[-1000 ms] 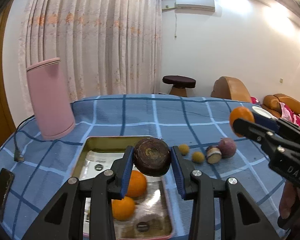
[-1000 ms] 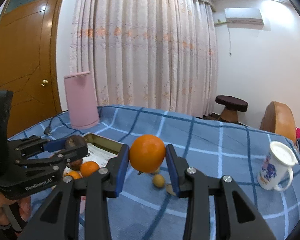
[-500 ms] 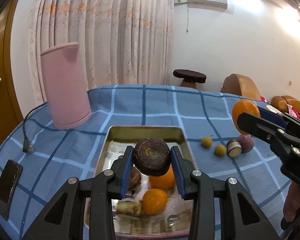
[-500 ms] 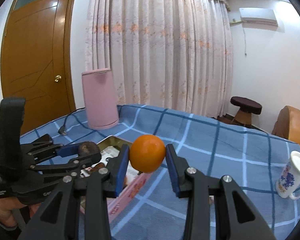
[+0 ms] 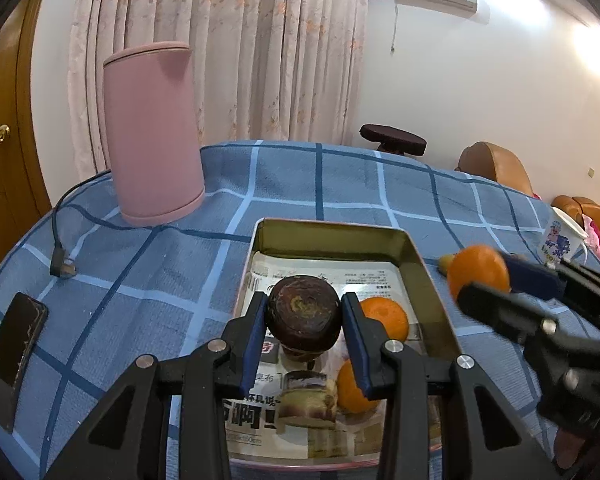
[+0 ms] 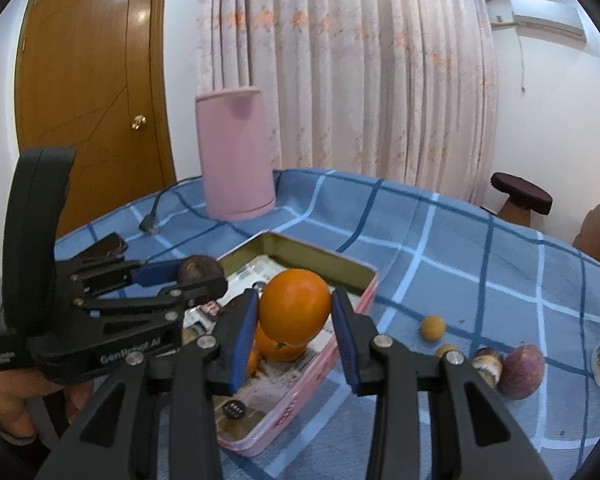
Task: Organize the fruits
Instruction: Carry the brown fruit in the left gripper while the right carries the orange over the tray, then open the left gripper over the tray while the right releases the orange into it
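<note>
Blue checked tablecloth (image 5: 148, 280), curtained room.
Our left tongs (image 5: 304, 320) clamp a dark, possibly halved fruit (image 5: 303, 312) above the tray (image 5: 332, 236); right tongs (image 6: 296, 320) clamp an orange (image 6: 294, 306).

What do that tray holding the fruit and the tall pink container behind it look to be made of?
The tray looks like thin sheet metal: its inner walls have a dull brass-gold sheen and a rolled rim, with a pink painted outside; printed paper lines its floor. The pink container has a smooth, matte, even surface, probably plastic or coated metal; the look alone leaves that open.

Metal tin (image 5: 416, 256) w/ paper lining; woven cloth (image 5: 148, 280); glossy wood door (image 6: 92, 80).
</note>
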Tool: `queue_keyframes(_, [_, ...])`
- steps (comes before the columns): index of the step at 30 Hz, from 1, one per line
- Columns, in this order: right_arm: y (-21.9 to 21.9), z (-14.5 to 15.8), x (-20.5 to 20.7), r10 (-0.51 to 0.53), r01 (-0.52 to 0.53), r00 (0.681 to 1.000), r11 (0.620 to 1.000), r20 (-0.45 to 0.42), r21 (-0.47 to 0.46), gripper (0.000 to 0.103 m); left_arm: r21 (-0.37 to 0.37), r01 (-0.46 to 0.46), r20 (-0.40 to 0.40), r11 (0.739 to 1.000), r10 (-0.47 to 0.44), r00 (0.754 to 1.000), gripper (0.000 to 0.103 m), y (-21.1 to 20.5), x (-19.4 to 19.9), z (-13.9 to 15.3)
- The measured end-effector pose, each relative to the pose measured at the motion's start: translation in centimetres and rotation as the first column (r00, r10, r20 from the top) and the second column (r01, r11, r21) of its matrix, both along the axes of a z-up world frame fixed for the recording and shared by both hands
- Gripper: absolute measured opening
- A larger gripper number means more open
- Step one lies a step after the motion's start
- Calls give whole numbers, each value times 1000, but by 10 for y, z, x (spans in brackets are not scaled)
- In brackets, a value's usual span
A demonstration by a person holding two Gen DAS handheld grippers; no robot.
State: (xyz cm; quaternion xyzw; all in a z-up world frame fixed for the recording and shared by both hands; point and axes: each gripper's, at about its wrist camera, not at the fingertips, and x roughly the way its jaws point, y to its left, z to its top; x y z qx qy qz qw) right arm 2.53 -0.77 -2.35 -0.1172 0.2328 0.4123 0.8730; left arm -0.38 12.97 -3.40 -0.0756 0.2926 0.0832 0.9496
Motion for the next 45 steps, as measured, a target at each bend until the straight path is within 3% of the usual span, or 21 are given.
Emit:
queue_keyframes(24, [22, -36, -2, 47, -55, 995, 993, -86, -103, 40, -13, 14, -57, 1000, -14, 998, 39, 5, 5, -19])
queue_keyframes(38, [24, -39, -4, 99, -108, 988, 991, -116, -74, 41, 12, -1, -75, 1000, 2, 997, 40, 1, 6, -21])
queue_keyframes(42, [19, -37, -8, 98, -105, 991, 992, -93, -66, 55, -12, -12, -81, 1000, 11, 997, 41, 2, 5, -20])
queue_keyframes(45, [9, -32, -8, 93, -97, 992, 994, -84, -49, 62, 8, -31, -65, 999, 32, 997, 54, -3, 0, -15])
